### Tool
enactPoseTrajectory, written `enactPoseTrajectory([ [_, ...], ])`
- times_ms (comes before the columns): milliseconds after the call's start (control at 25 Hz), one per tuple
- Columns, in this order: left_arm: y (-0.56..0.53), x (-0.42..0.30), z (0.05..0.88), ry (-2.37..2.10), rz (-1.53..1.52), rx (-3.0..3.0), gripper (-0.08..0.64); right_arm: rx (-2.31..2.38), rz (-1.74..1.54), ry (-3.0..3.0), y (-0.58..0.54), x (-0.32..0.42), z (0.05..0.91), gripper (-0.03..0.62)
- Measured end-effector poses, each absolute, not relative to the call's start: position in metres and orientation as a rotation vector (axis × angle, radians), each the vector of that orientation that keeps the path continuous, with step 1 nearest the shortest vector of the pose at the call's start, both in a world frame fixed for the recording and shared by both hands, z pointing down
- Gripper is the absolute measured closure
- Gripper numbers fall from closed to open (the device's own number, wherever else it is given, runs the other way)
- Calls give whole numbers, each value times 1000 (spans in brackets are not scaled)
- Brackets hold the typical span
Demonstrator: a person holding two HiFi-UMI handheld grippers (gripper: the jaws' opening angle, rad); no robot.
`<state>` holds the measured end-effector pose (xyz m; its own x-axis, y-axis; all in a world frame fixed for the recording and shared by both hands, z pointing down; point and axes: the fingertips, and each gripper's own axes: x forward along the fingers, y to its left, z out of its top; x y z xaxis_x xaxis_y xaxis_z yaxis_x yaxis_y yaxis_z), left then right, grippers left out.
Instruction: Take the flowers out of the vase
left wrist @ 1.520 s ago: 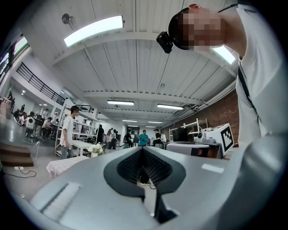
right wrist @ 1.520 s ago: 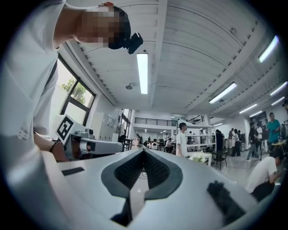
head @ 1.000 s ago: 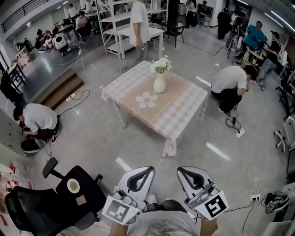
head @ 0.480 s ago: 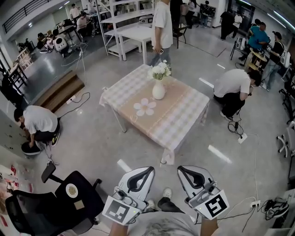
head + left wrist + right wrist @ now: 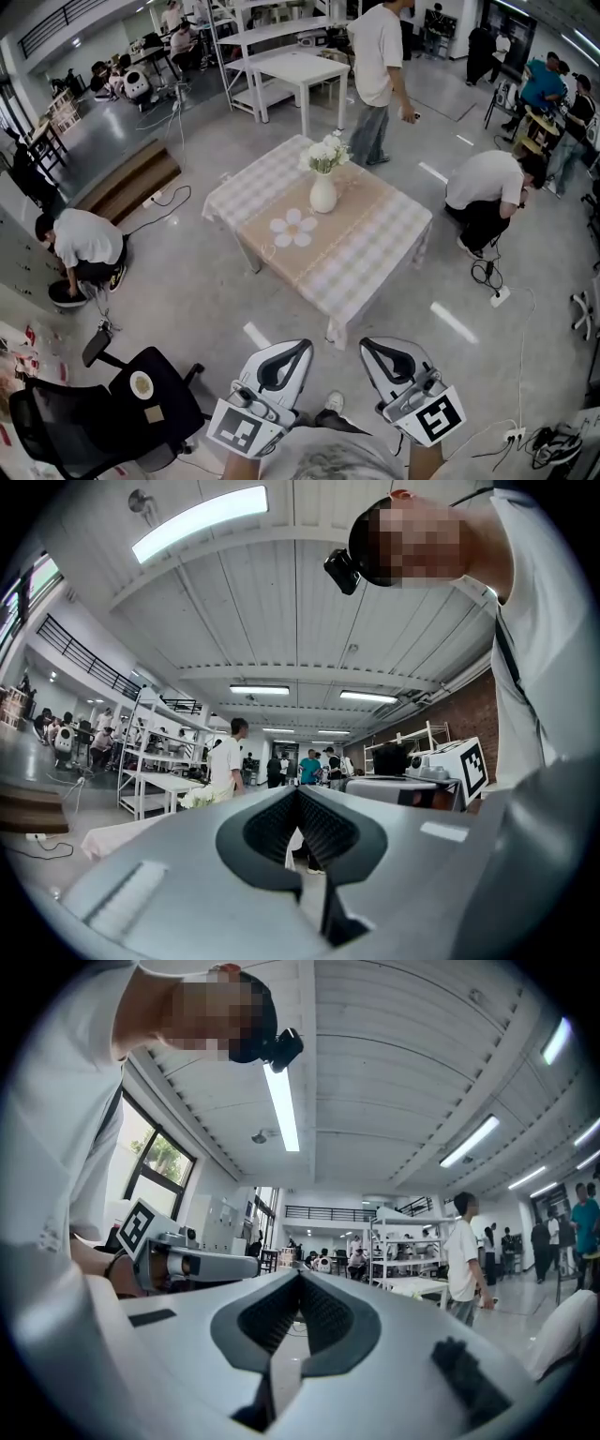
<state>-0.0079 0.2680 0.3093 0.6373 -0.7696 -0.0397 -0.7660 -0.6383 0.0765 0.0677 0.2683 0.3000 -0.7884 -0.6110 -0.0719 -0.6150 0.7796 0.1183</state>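
The white flowers [image 5: 327,153] stand upright in a white vase [image 5: 323,194], and that vase sits on the far half of a low table [image 5: 375,246] under a checked cloth. All of it lies well ahead of both grippers, on a line roughly between the two. A flower-shaped mat [image 5: 294,228] lies flat on the cloth just on the grippers' side of the vase, apart from it.

The left gripper [image 5: 302,344] points level toward the table. Its jaws are pressed together with nothing between them, and the ribbed pads meet at the tip in the left gripper view. The right gripper [image 5: 367,343] is held beside it, pointing the same way, its jaws likewise closed and empty. Neither is anywhere near the vase.

Beyond the table a standing person in a white T-shirt [image 5: 379,52] is on the far side. A crouching person [image 5: 486,183] bends to the floor off to the right of the right gripper's line, and another crouching figure [image 5: 82,246] is well to the left. A black office chair [image 5: 112,412] stands close by the left gripper's outer side (something small and round rests on its seat, too small to identify). White shelving [image 5: 253,52] fills the background.
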Motion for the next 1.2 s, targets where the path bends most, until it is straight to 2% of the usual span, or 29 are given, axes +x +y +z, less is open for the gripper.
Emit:
enactPoseTrajectory([
  [520,222,11,313,-1345,-71,2765,552,-943,207,2952,215,80,302,575],
  [760,208,-24,328,-1344,-91,2780,552,-942,229,2953,204,45,318,575],
  [1200,97,-31,323,-1317,-77,2765,552,-962,219,2959,93,37,308,575],
])
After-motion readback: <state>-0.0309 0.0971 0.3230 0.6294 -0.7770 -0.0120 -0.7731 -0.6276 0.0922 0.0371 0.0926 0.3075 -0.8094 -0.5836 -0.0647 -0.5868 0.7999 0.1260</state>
